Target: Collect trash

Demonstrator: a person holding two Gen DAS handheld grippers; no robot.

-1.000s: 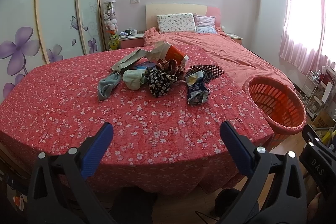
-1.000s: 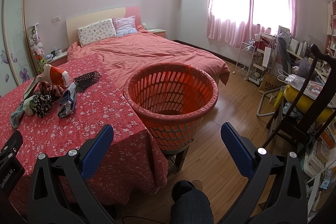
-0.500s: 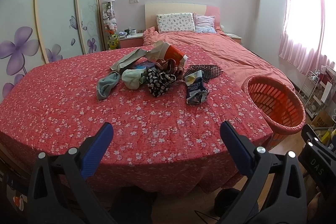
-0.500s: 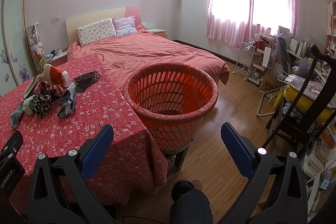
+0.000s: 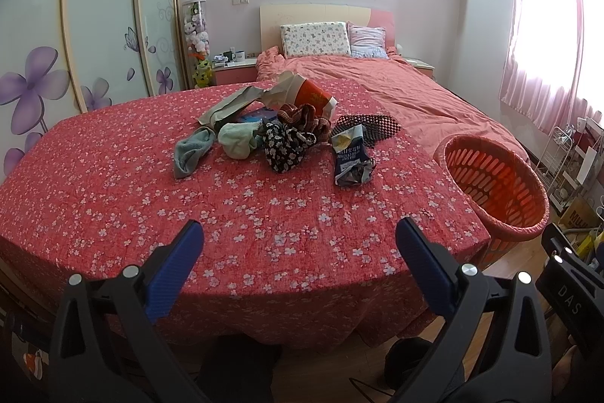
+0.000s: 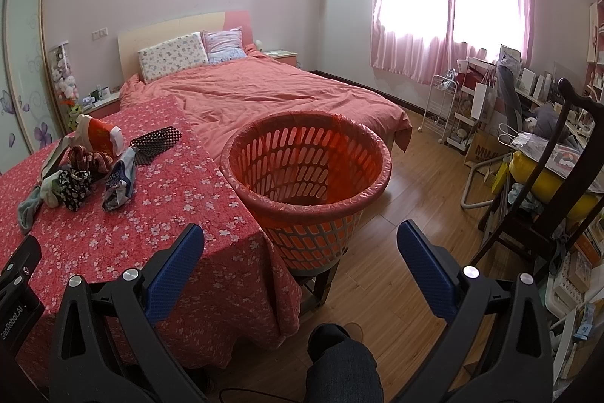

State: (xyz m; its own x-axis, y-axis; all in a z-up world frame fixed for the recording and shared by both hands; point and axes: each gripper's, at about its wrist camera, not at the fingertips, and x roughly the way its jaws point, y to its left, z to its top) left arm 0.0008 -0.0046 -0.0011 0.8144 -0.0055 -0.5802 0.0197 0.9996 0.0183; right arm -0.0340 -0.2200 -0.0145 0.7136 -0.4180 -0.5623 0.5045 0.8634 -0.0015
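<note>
A pile lies mid-table on the red floral cloth (image 5: 113, 199): a crumpled blue-and-silver wrapper (image 5: 351, 157), a torn red-and-white paper bag (image 5: 302, 95), a grey-beige bag (image 5: 230, 106), socks and a black-and-white floral cloth (image 5: 285, 148). The wrapper also shows in the right wrist view (image 6: 120, 182). An orange basket (image 6: 305, 172) lined with a red bag stands off the table's right edge; it looks empty. My left gripper (image 5: 298, 248) is open over the table's near edge, short of the pile. My right gripper (image 6: 300, 252) is open in front of the basket.
A bed with pink covers (image 5: 407, 93) lies behind the table. A wardrobe with flower doors (image 5: 98, 25) is at left. A dark wooden chair (image 6: 558, 176), a white trolley (image 6: 441, 108) and a cluttered desk stand at right on the wooden floor. A person's knee (image 6: 339, 361) is below.
The left wrist view has shifted slightly, the pile and basket sitting a touch higher in frame. The right view is unchanged. Both grippers stay open.
</note>
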